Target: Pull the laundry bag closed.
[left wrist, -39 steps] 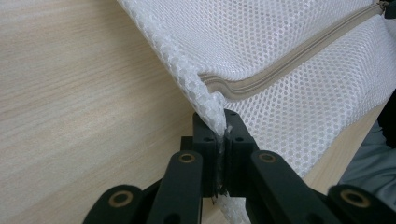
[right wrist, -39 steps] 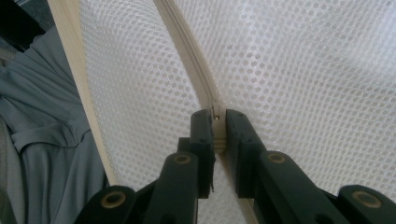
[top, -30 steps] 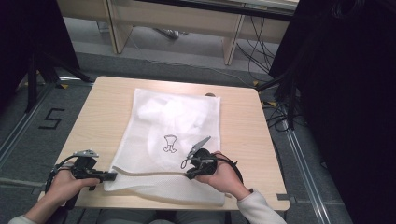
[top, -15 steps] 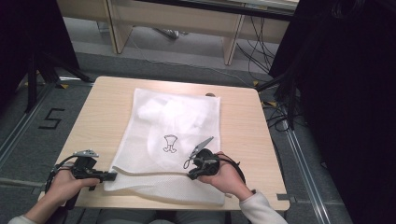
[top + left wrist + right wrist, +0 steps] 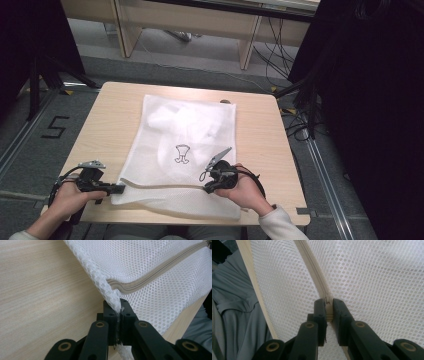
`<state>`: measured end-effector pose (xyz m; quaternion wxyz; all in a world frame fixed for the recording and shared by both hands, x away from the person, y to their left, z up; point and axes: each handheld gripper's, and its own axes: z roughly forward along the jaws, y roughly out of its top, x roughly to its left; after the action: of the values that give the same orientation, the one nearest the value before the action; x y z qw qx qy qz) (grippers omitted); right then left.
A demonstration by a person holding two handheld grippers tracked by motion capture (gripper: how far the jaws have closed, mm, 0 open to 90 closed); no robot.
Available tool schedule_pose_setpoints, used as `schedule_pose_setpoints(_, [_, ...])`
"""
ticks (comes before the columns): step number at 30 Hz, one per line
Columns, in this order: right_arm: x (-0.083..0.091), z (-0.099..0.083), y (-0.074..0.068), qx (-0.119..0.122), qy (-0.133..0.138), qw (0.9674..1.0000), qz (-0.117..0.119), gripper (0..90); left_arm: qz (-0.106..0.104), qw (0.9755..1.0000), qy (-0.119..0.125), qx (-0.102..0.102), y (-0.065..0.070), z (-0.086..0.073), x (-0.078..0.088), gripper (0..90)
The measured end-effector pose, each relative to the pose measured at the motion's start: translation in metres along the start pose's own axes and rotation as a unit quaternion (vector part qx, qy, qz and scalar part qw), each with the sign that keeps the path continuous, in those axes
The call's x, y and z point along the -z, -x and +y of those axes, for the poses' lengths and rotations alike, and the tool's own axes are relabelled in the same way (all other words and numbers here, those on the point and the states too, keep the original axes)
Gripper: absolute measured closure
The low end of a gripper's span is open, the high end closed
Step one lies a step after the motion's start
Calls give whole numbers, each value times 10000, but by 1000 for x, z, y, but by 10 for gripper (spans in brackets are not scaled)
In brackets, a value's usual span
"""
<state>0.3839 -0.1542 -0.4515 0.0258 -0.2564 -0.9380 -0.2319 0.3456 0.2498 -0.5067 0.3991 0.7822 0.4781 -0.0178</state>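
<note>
i have the white mesh bag (image 5: pixel 185 150) lying flat in the middle of the table (image 5: pixel 110 115), its zipper (image 5: pixel 165 185) running along the near end from 9 to 3 o'clock. whatever is inside shows as pale lumps toward 12 o'clock, too blurred through the mesh to name; a small dark emblem (image 5: pixel 182 154) sits mid-bag, and i cannot read it.

my left gripper (image 5: pixel 119 188) at 7 o'clock has its jaws closed tight on the bag's corner; in the left gripper view the mesh edge (image 5: pixel 113 302) is pinched between the pads, with the zipper's end just beyond them. my right gripper (image 5: pixel 206 189) at 5 o'clock is clamped on the zipper; the right gripper view shows the tape (image 5: pixel 328 307) squeezed between the jaws, though the slider is hard to make out there.

against the earlier frames, nothing has shifted that i can tell: both grips and the bag look the same.
</note>
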Motion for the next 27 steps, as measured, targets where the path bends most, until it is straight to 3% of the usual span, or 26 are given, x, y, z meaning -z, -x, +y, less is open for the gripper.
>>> schedule_pose_setpoints(9, [1, -2, 0, -36, -28, 10000, 16, 823, -8, 10000, 6, 21, 0, 0, 0, 854])
schedule_pose_setpoints(10, [1, -3, 2, 82, 21, 10000, -8, 823, -9, 10000, 2, 12, 0, 0, 0, 854])
schedule_pose_setpoints(12, [1, -3, 3, 95, 18, 10000, -18, 823, -8, 10000, -5, 20, 0, 0, 0, 854])
schedule_pose_setpoints(27, [3, -9, 5, 4, 16, 10000, 1, 823, 5, 10000, 3, 17, 0, 0, 0, 854])
